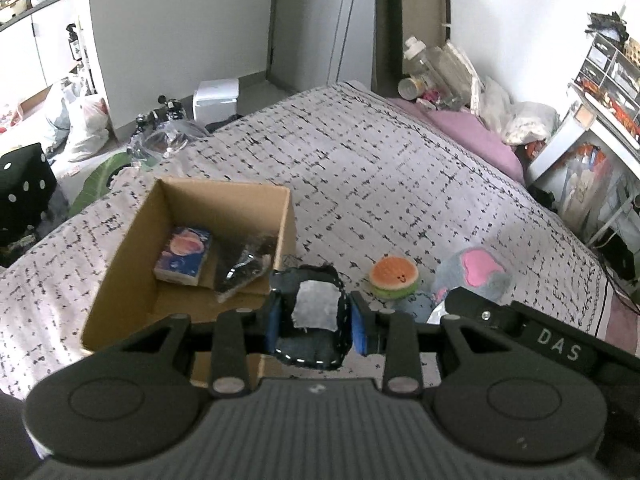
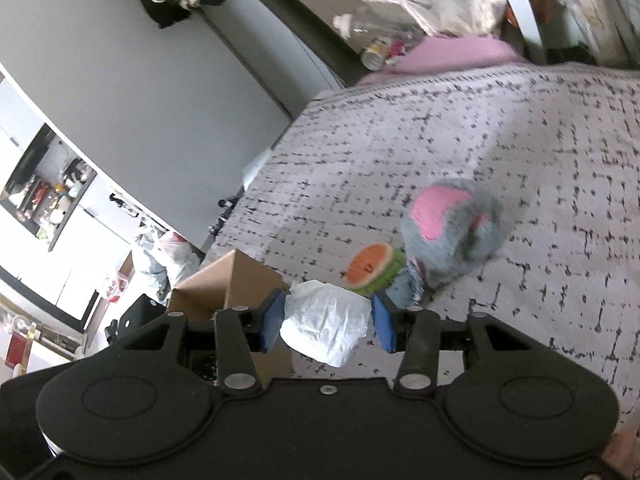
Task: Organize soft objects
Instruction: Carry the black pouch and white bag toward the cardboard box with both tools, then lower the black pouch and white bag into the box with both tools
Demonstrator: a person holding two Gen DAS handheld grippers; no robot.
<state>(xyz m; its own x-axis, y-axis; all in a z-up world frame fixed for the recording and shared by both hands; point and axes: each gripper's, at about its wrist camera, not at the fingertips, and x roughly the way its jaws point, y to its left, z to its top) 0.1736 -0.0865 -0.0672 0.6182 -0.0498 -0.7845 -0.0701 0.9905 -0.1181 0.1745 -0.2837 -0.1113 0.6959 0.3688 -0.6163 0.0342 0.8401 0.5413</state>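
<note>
My left gripper (image 1: 316, 320) is shut on a dark blue cloth pouch with a grey patch (image 1: 314, 306), held just right of an open cardboard box (image 1: 120, 272) on the bed. The box holds a small colourful tissue pack (image 1: 184, 254) and a black wrapped item (image 1: 240, 270). My right gripper (image 2: 326, 322) is shut on a white soft packet (image 2: 326, 326), held above the bed near the box corner (image 2: 236, 280). A burger plush (image 1: 394, 276) (image 2: 374, 268) and a grey-and-pink plush (image 1: 474, 274) (image 2: 452, 232) lie on the bed to the right.
The bed has a grey patterned cover (image 1: 380, 184). A pink pillow (image 1: 468, 132), bottles and bags sit at the headboard. A white shelf unit (image 1: 592, 152) stands at the right. Bags and a black dotted cube (image 1: 24, 192) lie on the floor at the left.
</note>
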